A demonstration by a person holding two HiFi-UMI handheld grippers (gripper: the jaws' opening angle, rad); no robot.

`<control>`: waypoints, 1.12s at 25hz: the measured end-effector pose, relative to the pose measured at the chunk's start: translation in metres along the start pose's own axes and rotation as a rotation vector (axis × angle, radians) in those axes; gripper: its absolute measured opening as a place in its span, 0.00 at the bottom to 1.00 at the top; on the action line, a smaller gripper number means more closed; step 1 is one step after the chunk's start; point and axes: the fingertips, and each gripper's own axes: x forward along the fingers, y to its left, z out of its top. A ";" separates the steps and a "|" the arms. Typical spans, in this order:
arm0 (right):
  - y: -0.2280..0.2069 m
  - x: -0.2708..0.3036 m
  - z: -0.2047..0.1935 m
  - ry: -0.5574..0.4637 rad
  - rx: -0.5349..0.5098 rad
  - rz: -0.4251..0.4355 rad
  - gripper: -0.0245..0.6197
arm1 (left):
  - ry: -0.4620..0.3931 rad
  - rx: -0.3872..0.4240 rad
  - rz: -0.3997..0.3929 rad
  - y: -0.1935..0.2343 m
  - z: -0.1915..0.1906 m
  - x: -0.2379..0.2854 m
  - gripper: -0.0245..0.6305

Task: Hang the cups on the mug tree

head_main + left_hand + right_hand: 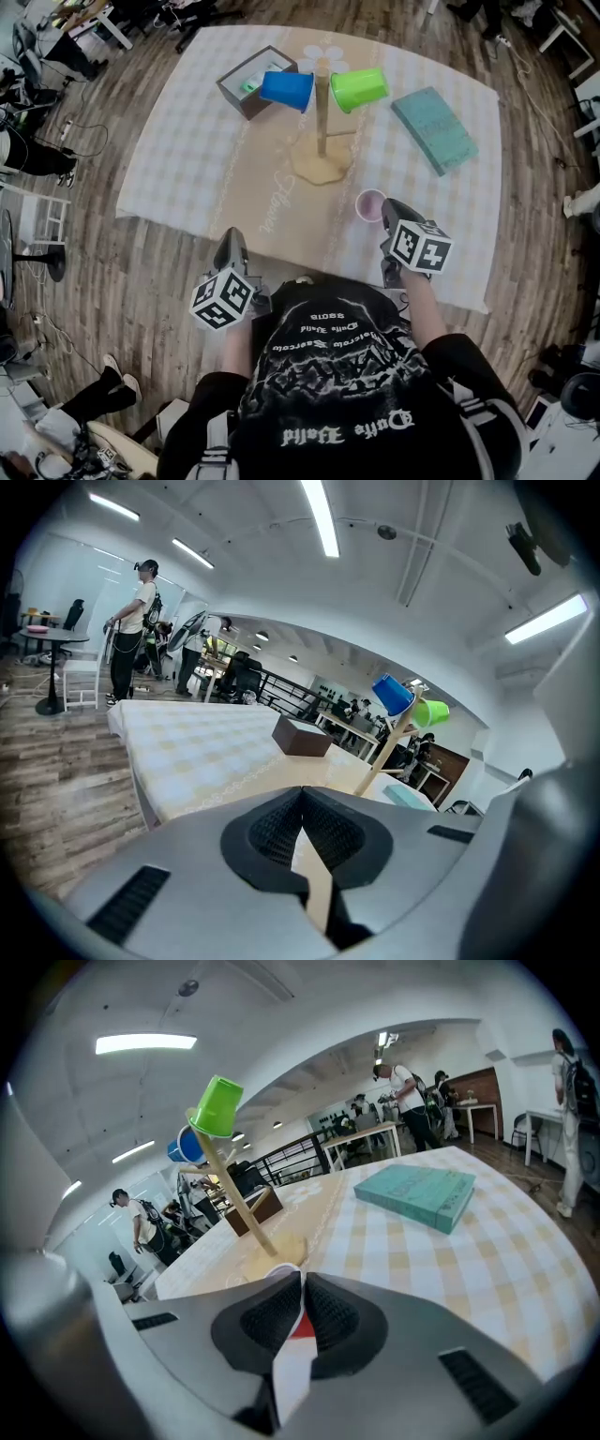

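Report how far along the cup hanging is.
Done: the blue cup and the green cup hang on the mug tree. In hand: the right gripper is shut on the wall of the third cup. Left to do: hang that cup on the tree. The left gripper is shut and empty.

Left tongs [232, 236] shut, empty; right tongs [388, 208] tight on rim of cup [369, 203].

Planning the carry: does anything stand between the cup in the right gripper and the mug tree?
Nothing visible does. Only bare tablecloth lies between the cup in the right gripper and the mug tree.
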 end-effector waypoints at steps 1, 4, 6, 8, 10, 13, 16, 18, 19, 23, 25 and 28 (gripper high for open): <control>0.000 0.001 0.008 -0.020 -0.019 -0.015 0.08 | 0.002 -0.006 -0.002 0.000 0.000 0.000 0.07; 0.001 0.004 0.032 -0.072 -0.070 -0.050 0.08 | 0.008 -0.021 -0.008 0.000 0.000 0.002 0.07; 0.004 0.006 0.045 -0.099 -0.098 -0.068 0.08 | 0.012 -0.019 -0.008 0.002 0.002 0.002 0.07; 0.008 0.008 0.056 -0.122 -0.124 -0.086 0.08 | 0.013 -0.014 -0.009 0.003 0.004 0.002 0.07; 0.009 0.010 0.067 -0.144 -0.148 -0.110 0.08 | 0.010 -0.011 -0.013 0.002 0.008 0.004 0.07; 0.008 0.014 0.081 -0.164 -0.185 -0.148 0.08 | 0.008 -0.007 -0.021 0.001 0.010 0.007 0.07; 0.009 0.019 0.095 -0.191 -0.204 -0.183 0.08 | 0.007 -0.016 -0.016 0.003 0.013 0.009 0.07; 0.011 0.022 0.102 -0.206 -0.213 -0.202 0.08 | 0.001 -0.016 -0.009 0.006 0.017 0.008 0.07; 0.012 0.023 0.105 -0.212 -0.220 -0.208 0.08 | -0.003 -0.012 -0.009 0.005 0.019 0.009 0.07; 0.018 0.026 0.117 -0.232 -0.258 -0.230 0.08 | -0.009 0.007 -0.011 0.003 0.025 0.011 0.07; 0.021 0.028 0.122 -0.243 -0.290 -0.244 0.08 | -0.004 0.050 0.002 0.002 0.025 0.011 0.07; 0.026 0.033 0.128 -0.248 -0.357 -0.269 0.08 | 0.009 0.106 0.004 -0.001 0.022 0.012 0.07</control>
